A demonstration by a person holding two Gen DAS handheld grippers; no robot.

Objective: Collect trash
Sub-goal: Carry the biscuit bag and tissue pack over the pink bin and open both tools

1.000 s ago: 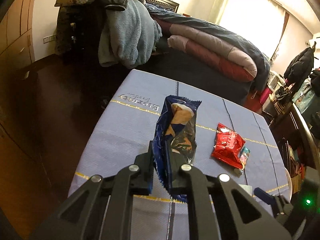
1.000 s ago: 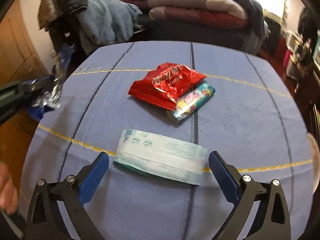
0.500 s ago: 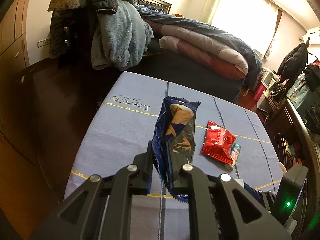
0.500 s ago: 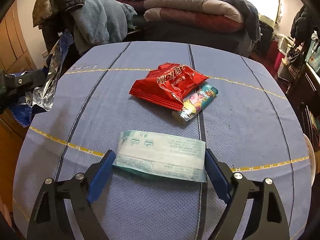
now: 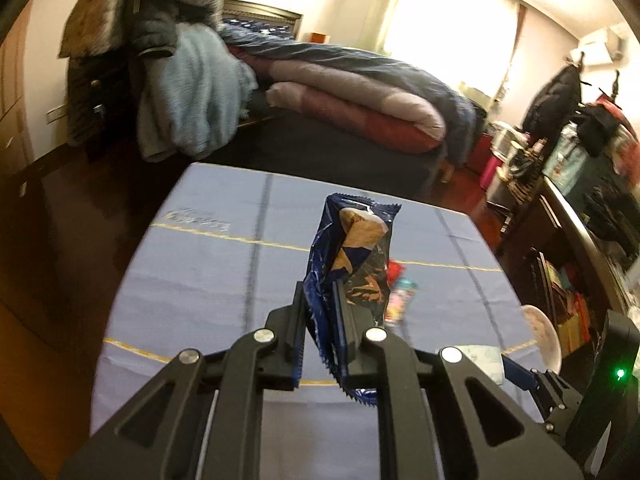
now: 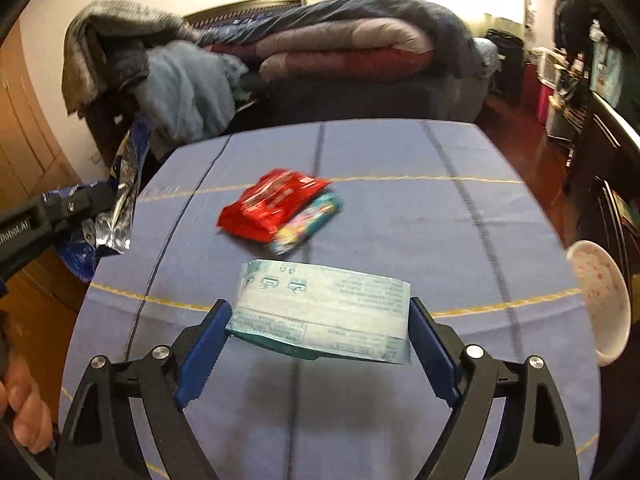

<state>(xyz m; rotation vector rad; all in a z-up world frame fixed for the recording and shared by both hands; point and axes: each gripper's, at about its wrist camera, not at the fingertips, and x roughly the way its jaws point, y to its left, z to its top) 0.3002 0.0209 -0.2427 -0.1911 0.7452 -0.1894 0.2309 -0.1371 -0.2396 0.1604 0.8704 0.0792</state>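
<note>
left claw (image 5: pixel 320 320) pinched tight on blue snack wrapper (image 5: pixel 352 264), held upright above the bench (image 6: pixel 400 208). right claw (image 6: pixel 320 332) spans the pale tissue packet (image 6: pixel 324 304), pads at both short ends, packet near the front edge. light, soft, crinkly film; likely slips, so grip the ends. red wrapper (image 6: pixel 272 204) mid-bench.

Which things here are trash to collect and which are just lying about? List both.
Trash to collect:
- dark blue wrapper, clamped in the left gripper
- white-and-teal packet, between the right gripper fingers
- red wrapper
- small colourful wrapper

Lying about:
- white bowl at the table edge
- folded quilts
- blue blanket
</note>
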